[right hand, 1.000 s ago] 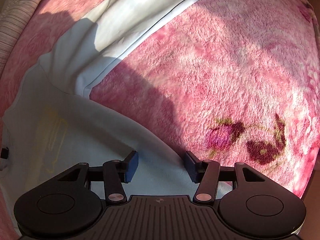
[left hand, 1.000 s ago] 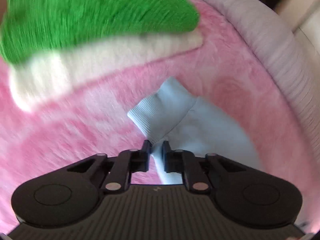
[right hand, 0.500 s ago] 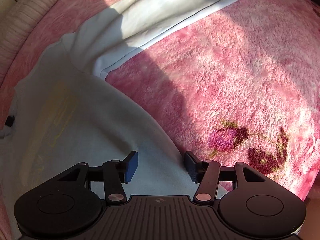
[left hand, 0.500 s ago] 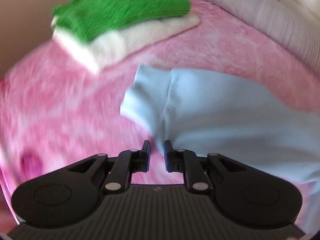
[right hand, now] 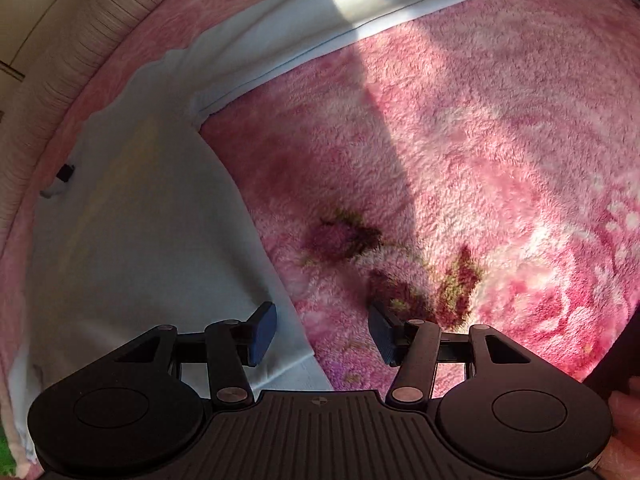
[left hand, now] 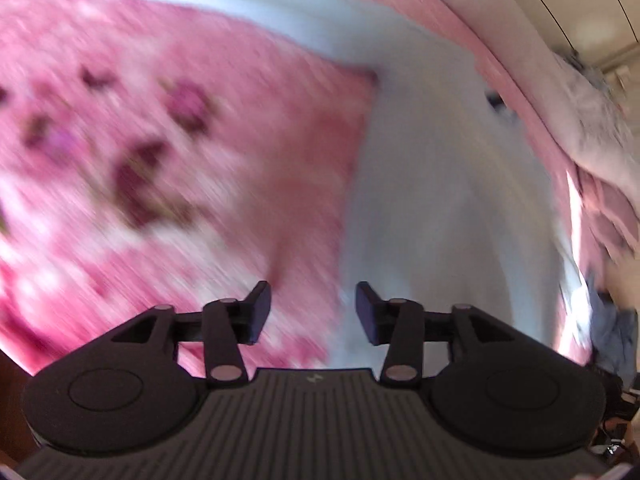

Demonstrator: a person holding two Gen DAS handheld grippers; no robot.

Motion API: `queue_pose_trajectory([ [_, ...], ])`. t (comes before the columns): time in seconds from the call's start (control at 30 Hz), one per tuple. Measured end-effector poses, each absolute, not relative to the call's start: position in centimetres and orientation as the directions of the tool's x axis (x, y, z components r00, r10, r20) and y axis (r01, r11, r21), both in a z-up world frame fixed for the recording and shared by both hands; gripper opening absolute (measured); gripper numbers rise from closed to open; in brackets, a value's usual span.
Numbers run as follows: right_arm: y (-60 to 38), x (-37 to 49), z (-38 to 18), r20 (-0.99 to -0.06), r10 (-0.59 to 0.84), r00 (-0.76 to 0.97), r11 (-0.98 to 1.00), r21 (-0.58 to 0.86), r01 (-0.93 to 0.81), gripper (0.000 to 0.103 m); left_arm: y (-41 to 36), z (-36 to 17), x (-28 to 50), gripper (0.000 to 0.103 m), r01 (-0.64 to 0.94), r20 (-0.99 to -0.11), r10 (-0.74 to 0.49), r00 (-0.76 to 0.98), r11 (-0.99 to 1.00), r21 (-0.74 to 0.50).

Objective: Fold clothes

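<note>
**Both claws wide over the shirt's edge**

Where the pale blue shirt (right hand: 132, 240) ends, its straight side edge runs down between my right gripper's (right hand: 322, 330) fingers, with cloth under the left finger and bare pink floral blanket (right hand: 500, 152) under the right one. That blanket spreads wide and flat off to my right. My right claw is spread wide, gripping nothing, and hangs low over the hem corner. The shirt's sleeve (right hand: 340, 28) stretches out ahead, lying flat, its cuff at the far end.

My left gripper (left hand: 313, 307) is just as wide apart and holds nothing either; its view is blurred. The same shirt (left hand: 440, 200) lies ahead on its right, the blanket (left hand: 160, 140) on its left, the edge between them passing through the gap of my fingers.

Along the far side, a striped grey cushion (right hand: 52, 80) borders the blanket just beyond the shirt. A small dark tag (right hand: 65, 172) sits at the neckline.
</note>
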State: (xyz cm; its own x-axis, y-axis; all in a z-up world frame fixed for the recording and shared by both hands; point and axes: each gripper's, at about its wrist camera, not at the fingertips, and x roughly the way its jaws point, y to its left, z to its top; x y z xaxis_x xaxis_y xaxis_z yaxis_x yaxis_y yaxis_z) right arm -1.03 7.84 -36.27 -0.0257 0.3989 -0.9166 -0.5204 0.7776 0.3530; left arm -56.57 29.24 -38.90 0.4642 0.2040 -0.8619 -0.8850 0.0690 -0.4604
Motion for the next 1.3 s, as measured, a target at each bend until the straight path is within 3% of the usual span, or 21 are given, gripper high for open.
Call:
queue_pose_trajectory([
  [0.23,4.0,-0.1,-37.5,-0.816,0.547,-0.189,0.639,0.553,-0.535,0.055,26.5,-40.2,-55.3,0.045,-0.898,-0.850,0.317,0.422,0.013,-0.441],
  [0.27,4.0,-0.4,-38.1,-0.805,0.555,-0.209,0.622,0.568,-0.539,0.054,26.6,-40.1,-55.0,0.038,-0.897,-0.848,0.322,0.421,0.013,-0.441],
  [0.3,4.1,-0.7,-38.7,-0.795,0.562,-0.228,0.605,0.583,-0.542,0.054,26.8,-40.0,-54.5,0.009,-0.891,-0.841,0.316,0.439,0.031,-0.453],
  [0.33,4.2,-1.0,-39.2,-0.785,0.568,-0.248,0.585,0.596,-0.550,0.045,26.7,-39.8,-53.9,0.003,-0.885,-0.838,0.301,0.455,0.052,-0.462],
  [0.37,4.8,-1.6,-39.2,-0.783,0.558,-0.274,0.547,0.595,-0.588,0.003,26.6,-39.4,-53.5,0.001,-0.891,-0.841,0.304,0.448,0.070,-0.449],
  [0.5,5.8,-2.3,-36.9,-0.774,0.579,-0.256,0.452,0.566,-0.689,0.004,24.5,-35.7,-53.4,0.001,-0.899,-0.805,0.408,0.431,0.125,-0.419],
  [0.6,4.6,-1.6,-34.4,-0.742,0.621,-0.252,0.397,0.576,-0.715,0.004,22.0,-34.8,-53.2,0.002,-0.915,-0.813,0.420,0.403,0.148,-0.376],
  [0.77,4.1,-2.4,-37.5,-0.835,0.485,-0.260,0.463,0.497,-0.734,0.005,20.0,-37.9,-51.0,0.005,-0.967,-0.887,0.389,0.250,0.151,-0.206],
  [0.87,4.8,-3.7,-36.9,-0.863,0.454,-0.220,0.423,0.426,-0.799,0.019,19.7,-36.9,-50.7,0.009,-0.983,-0.884,0.433,0.176,0.118,-0.137],
  [0.97,5.2,-4.5,-34.7,-0.870,0.481,-0.114,0.358,0.313,-0.880,0.022,19.0,-34.9,-51.1,0.010,-0.988,-0.845,0.514,0.151,0.097,-0.118],
  [1.1,5.6,-4.9,-34.0,-0.835,0.547,-0.061,0.298,0.262,-0.918,0.023,19.1,-35.7,-49.6,0.014,-0.979,-0.863,0.467,0.192,0.152,-0.136],
  [1.2,6.6,-6.0,-36.0,-0.894,0.434,-0.110,0.266,0.244,-0.933,0.023,19.3,-37.6,-48.2,0.014,-0.974,-0.913,0.378,0.152,0.216,-0.072],
  [1.3,7.0,-6.0,-36.2,-0.927,0.364,-0.094,0.249,0.194,-0.949,0.023,20.3,-36.6,-48.6,0.014,-0.966,-0.913,0.362,0.187,0.237,-0.104],
])
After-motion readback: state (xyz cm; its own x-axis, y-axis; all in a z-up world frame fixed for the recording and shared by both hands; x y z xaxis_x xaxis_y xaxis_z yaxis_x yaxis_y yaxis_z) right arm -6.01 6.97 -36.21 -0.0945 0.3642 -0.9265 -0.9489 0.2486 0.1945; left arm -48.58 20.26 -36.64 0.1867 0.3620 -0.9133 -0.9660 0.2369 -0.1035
